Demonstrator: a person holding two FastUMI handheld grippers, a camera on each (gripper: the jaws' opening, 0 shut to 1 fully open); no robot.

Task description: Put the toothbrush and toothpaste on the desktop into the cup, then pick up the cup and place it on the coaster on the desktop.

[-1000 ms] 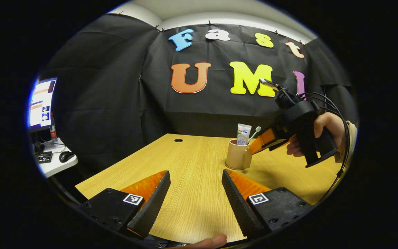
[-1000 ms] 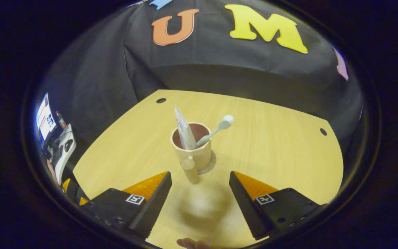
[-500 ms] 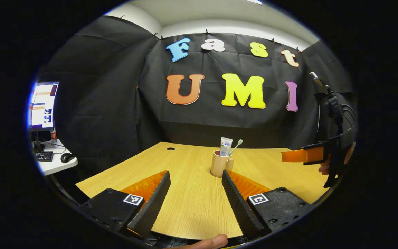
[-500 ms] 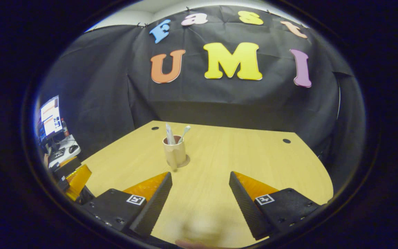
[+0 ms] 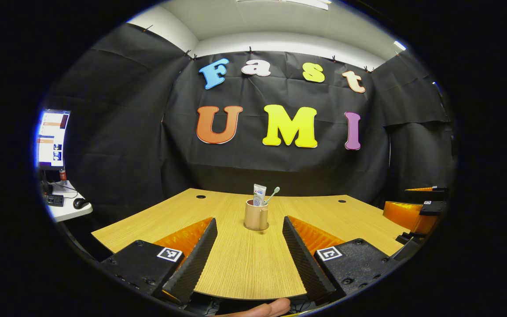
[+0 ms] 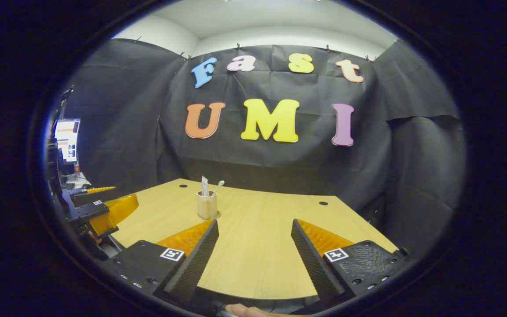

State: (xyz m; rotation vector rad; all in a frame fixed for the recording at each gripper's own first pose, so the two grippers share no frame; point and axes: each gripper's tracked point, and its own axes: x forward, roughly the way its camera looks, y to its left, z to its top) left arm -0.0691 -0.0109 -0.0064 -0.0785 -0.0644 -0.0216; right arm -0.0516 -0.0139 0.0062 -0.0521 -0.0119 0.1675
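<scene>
cup (image 5: 255, 215) upright on coaster (image 5: 256, 227), mid desktop (image 5: 236, 264).
toothbrush (image 5: 272, 194) and toothpaste (image 5: 259, 194) stand inside; left gripper (image 5: 247, 246) and right gripper (image 6: 253, 251) level at near edge, jaws wide, holding nothing.

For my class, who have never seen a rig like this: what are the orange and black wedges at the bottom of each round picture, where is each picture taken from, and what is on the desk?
A person holds a two-finger gripper in each hand, and a camera rides on each. The wedges are that gripper's own fingers. The left gripper and right gripper are both open, holding nothing. On the wooden desk stands a cup on a round coaster, with toothpaste and a toothbrush inside. A monitor sits on a side table.
</scene>
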